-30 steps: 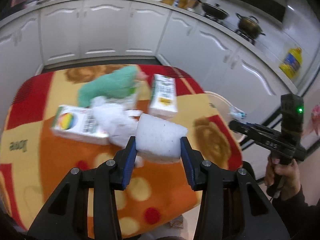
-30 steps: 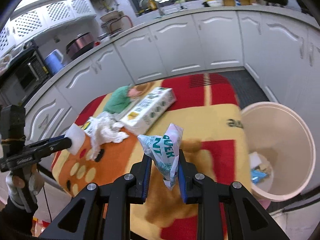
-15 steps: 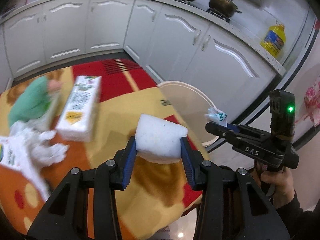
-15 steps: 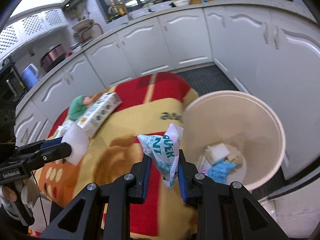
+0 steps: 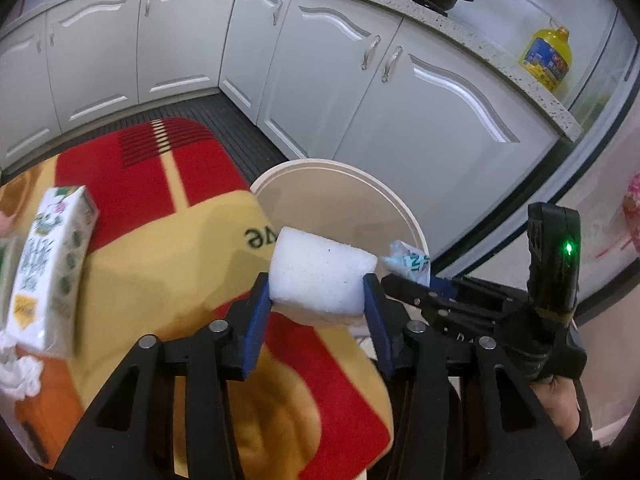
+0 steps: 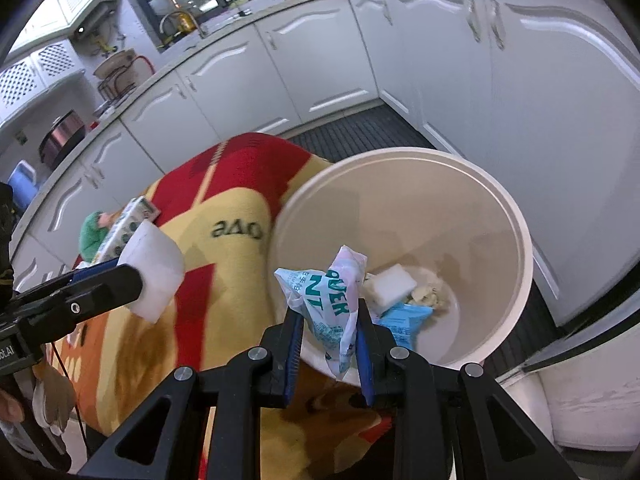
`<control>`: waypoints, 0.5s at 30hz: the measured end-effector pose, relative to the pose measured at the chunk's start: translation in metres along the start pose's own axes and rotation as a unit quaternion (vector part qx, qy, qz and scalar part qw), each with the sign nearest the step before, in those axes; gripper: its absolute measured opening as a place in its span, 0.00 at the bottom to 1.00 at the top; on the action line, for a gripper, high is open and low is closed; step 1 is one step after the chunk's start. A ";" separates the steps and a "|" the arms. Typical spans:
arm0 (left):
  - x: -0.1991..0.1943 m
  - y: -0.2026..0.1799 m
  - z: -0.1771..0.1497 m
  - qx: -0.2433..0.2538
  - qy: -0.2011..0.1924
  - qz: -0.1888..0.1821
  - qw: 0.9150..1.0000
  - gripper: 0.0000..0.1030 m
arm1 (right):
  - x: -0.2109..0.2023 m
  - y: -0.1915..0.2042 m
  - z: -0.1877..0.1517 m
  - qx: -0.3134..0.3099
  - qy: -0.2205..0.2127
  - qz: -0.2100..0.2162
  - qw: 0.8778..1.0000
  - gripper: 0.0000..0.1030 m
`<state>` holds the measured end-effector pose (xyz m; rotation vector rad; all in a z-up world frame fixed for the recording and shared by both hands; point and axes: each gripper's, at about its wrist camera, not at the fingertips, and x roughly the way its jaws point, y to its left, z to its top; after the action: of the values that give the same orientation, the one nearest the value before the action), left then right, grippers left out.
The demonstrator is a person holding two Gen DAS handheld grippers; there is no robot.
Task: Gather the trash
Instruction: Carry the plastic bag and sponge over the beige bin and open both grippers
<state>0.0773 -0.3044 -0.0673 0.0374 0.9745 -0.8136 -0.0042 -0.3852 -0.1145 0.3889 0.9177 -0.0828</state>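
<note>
My left gripper [image 5: 316,300] is shut on a white foam block [image 5: 320,276] and holds it above the table's right edge, just short of the cream trash bin [image 5: 344,168]. The block also shows in the right wrist view [image 6: 154,268]. My right gripper [image 6: 328,344] is shut on a crumpled white and teal wrapper [image 6: 328,304] at the near rim of the bin [image 6: 516,216]. The wrapper also shows in the left wrist view [image 5: 408,262]. Inside the bin lie a white block [image 6: 390,286], a blue packet [image 6: 404,322] and some scraps.
A table under a red, yellow and orange cloth [image 5: 160,248] holds a white and green carton [image 5: 48,272], crumpled white tissue [image 5: 16,372] and a green cloth [image 6: 92,232]. White kitchen cabinets [image 5: 400,92] stand close behind the bin. A yellow oil bottle [image 5: 546,58] stands on the counter.
Both grippers have moved right, from over the table to the bin, each with its load. The right gripper with the wrapper is now at the bin's rim.
</note>
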 end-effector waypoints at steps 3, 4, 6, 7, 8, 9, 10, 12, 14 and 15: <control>0.011 -0.003 0.004 -0.003 -0.009 0.000 1.000 0.51 | 0.005 -0.010 0.004 0.010 -0.003 -0.013 1.000 0.23; 0.015 -0.003 0.006 -0.007 -0.010 0.000 1.000 0.53 | 0.007 -0.013 0.005 0.012 -0.004 -0.017 1.000 0.31; 0.022 -0.002 0.008 -0.013 -0.006 0.000 1.000 0.55 | 0.011 -0.019 0.007 0.014 -0.004 -0.023 1.000 0.47; 0.025 -0.001 0.008 -0.017 -0.003 0.000 1.000 0.57 | 0.012 -0.022 0.008 0.016 -0.005 -0.026 1.000 0.50; 0.027 0.000 0.008 -0.018 -0.001 -0.002 1.000 0.58 | 0.013 -0.025 0.009 0.019 -0.005 -0.029 0.999 0.50; 0.029 0.000 0.007 -0.018 0.001 -0.003 1.000 0.58 | 0.014 -0.028 0.010 0.023 -0.005 -0.031 0.999 0.50; 0.031 0.000 0.007 -0.017 0.002 -0.003 1.000 0.59 | 0.014 -0.030 0.010 0.026 -0.006 -0.031 0.999 0.50; 0.031 0.000 0.005 -0.016 0.004 -0.006 1.000 0.62 | 0.015 -0.033 0.010 0.032 -0.005 -0.034 0.999 0.50; 0.030 0.000 0.004 -0.016 0.004 -0.007 1.000 0.63 | 0.017 -0.035 0.010 0.036 -0.002 -0.038 0.999 0.50; 0.029 0.000 0.004 -0.015 0.004 -0.006 1.000 0.63 | 0.017 -0.037 0.009 0.038 -0.001 -0.039 0.999 0.50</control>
<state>0.0888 -0.3236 -0.0868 0.0084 0.9959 -0.8098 0.0040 -0.4209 -0.1339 0.4246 0.9304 -0.1900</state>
